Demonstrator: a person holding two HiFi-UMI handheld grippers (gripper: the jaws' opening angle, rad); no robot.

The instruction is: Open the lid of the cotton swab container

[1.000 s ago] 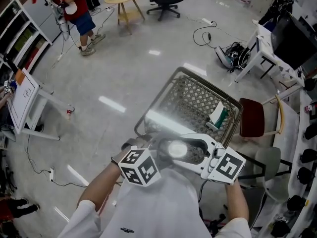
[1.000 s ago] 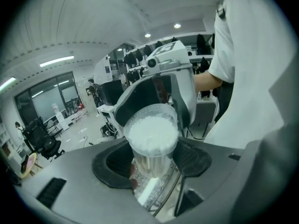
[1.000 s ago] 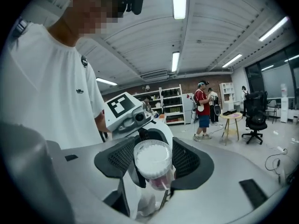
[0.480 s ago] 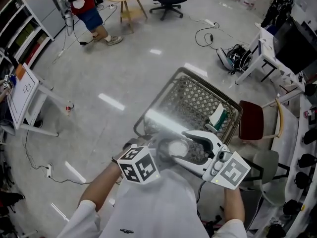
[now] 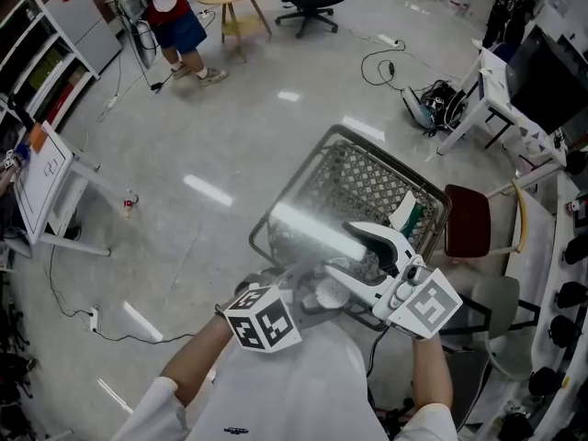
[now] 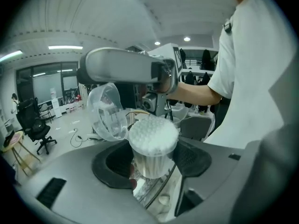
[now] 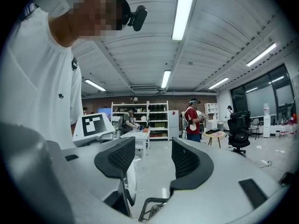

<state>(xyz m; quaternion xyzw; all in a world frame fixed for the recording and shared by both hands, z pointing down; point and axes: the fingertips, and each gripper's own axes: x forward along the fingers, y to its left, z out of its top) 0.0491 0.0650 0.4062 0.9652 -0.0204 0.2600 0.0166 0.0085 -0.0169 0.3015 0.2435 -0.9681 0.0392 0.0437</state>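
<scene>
Cotton swab container (image 6: 148,164) sits upright between the pads of your left gripper (image 6: 153,157), which pinches its clear body from both sides and holds it up over the wire shopping cart (image 5: 360,187), close in front of your chest. Its mouth is uncovered, showing a packed dome of white swab heads (image 6: 153,135). Its clear lid (image 6: 106,112) is swung up and leans off the left side of the rim in the left gripper view, just below the grey body of your right gripper (image 7: 147,160). That right gripper has its jaws spread, with only floor and cart wire showing in the gap between them. Whether it touches the lid cannot be made out. In the head view it lies just beyond the container.
</scene>
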